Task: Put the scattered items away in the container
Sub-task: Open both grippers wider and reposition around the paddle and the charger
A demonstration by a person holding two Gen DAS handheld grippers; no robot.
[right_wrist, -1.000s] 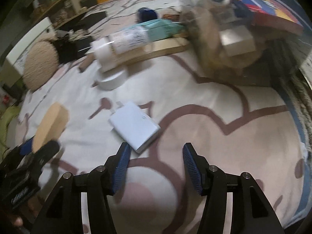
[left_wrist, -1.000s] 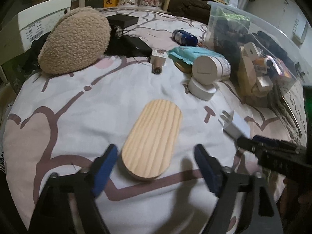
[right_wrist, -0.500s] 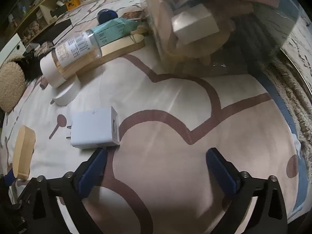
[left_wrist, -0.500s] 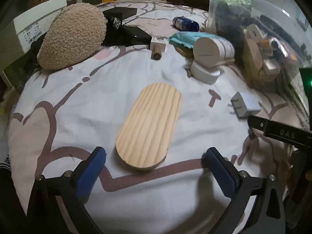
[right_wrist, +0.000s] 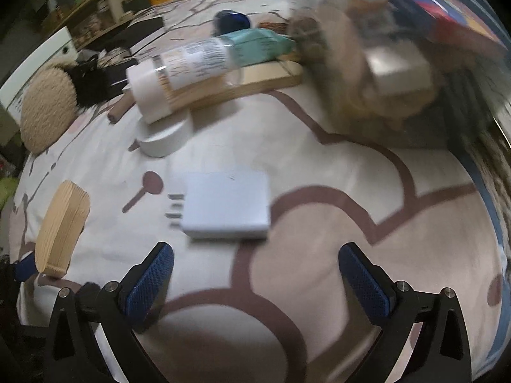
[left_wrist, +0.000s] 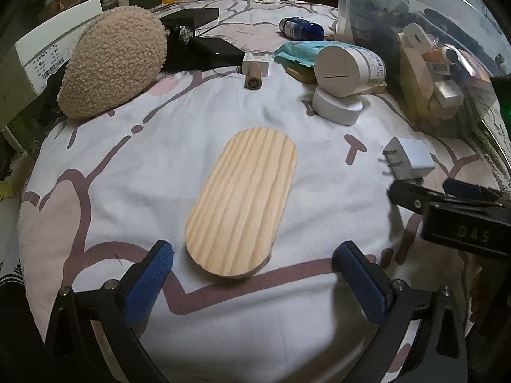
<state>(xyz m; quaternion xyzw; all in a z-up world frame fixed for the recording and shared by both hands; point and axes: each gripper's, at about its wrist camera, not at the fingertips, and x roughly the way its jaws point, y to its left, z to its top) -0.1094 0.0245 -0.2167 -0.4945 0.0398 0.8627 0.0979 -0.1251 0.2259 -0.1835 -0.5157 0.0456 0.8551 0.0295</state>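
An oval wooden board (left_wrist: 242, 201) lies flat on the patterned bedcover, its near end just ahead of my left gripper (left_wrist: 254, 263), which is open wide with nothing between its fingers. A white plug adapter (right_wrist: 228, 206) lies just beyond my right gripper (right_wrist: 255, 263), also wide open and empty. The adapter (left_wrist: 410, 158) shows at the right of the left wrist view, with the right gripper's dark body beside it. The clear plastic container (left_wrist: 440, 63) stands at the right, holding several items. The board (right_wrist: 60, 226) is at the left in the right wrist view.
A fluffy beige hat (left_wrist: 115, 63), black boxes (left_wrist: 217, 51), a white bottle (left_wrist: 348, 67) over a white puck (left_wrist: 337, 107), a teal packet (left_wrist: 300, 51), a blue bottle (left_wrist: 301, 28) and a small tube (left_wrist: 253, 79) lie on the bedcover. Shelves stand behind.
Both grippers opened wide. The right wrist view swung, so the adapter now sits centred just ahead of its fingers. The left gripper barely shifted over the board.
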